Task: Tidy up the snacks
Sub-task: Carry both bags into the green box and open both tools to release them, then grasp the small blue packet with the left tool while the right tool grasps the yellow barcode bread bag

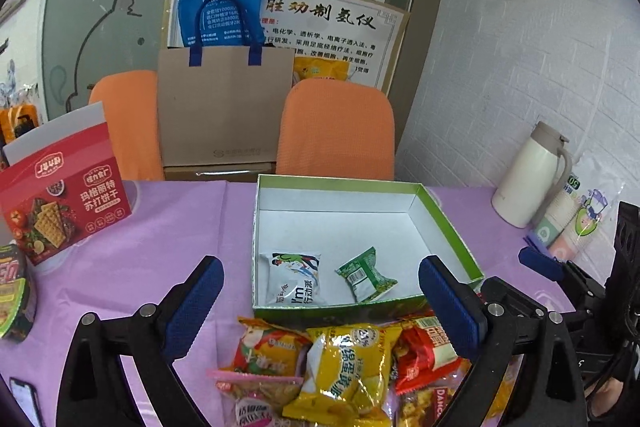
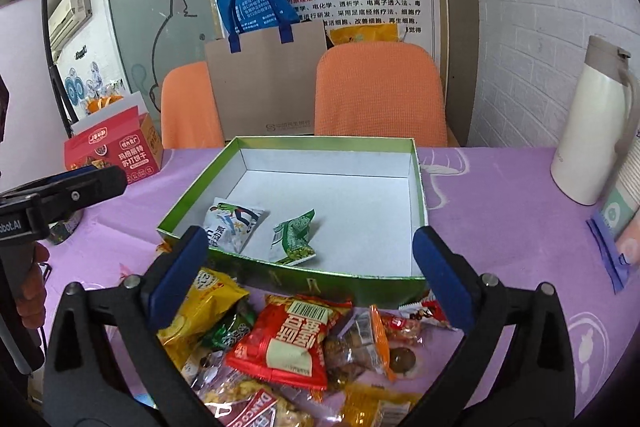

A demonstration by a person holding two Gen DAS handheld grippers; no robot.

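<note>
A green box (image 1: 448, 223) (image 2: 188, 195) with a white inside stands open on the purple tablecloth. Two packets lie in it: a white one (image 1: 294, 279) (image 2: 232, 223) and a green one (image 1: 366, 275) (image 2: 294, 237). A heap of snack packets lies in front of the box, with a yellow packet (image 1: 348, 367) (image 2: 204, 307) and a red packet (image 2: 284, 339) (image 1: 420, 351) among them. My left gripper (image 1: 322, 303) hovers open above the heap, nothing between its fingers. My right gripper (image 2: 310, 275) also hangs open over the heap at the box's near wall.
A red cracker box (image 1: 60, 203) (image 2: 116, 151) stands at the left. A white thermos (image 1: 532, 175) (image 2: 592, 123) and a sleeve of paper cups (image 1: 568, 223) stand at the right. Two orange chairs (image 1: 336, 131) and a brown paper bag (image 1: 220, 103) sit behind the table.
</note>
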